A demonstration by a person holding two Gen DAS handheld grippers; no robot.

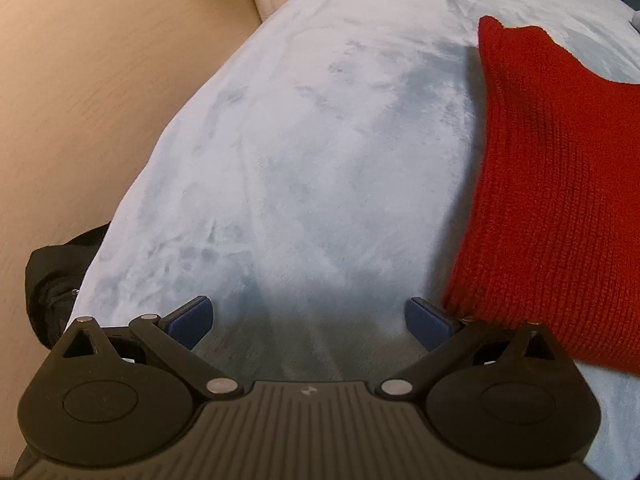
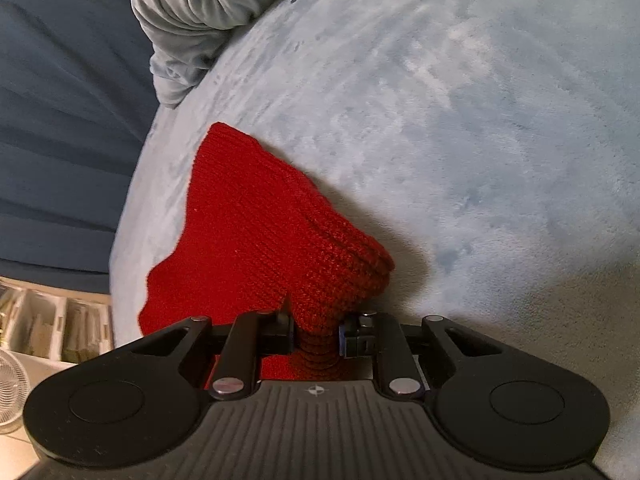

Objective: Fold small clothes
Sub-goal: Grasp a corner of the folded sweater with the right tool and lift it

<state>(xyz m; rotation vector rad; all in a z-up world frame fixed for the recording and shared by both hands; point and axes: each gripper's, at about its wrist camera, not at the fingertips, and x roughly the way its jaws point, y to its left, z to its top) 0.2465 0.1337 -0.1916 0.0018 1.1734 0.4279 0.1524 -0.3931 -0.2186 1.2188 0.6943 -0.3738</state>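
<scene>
The red knitted garment (image 2: 260, 232) lies on the pale blue fleece blanket (image 2: 460, 140). The right hand-held gripper (image 2: 316, 340) is pinched narrow on its ribbed corner, and the cloth runs away from it toward 11 o'clock. The left hand-held gripper (image 1: 308, 320) stands wide and holds nothing (its right pad is just beside the knit's near edge). From this gripper the garment (image 1: 560, 184) lies at 2 o'clock, so I judge it must shift that way to take the other corner.
</scene>
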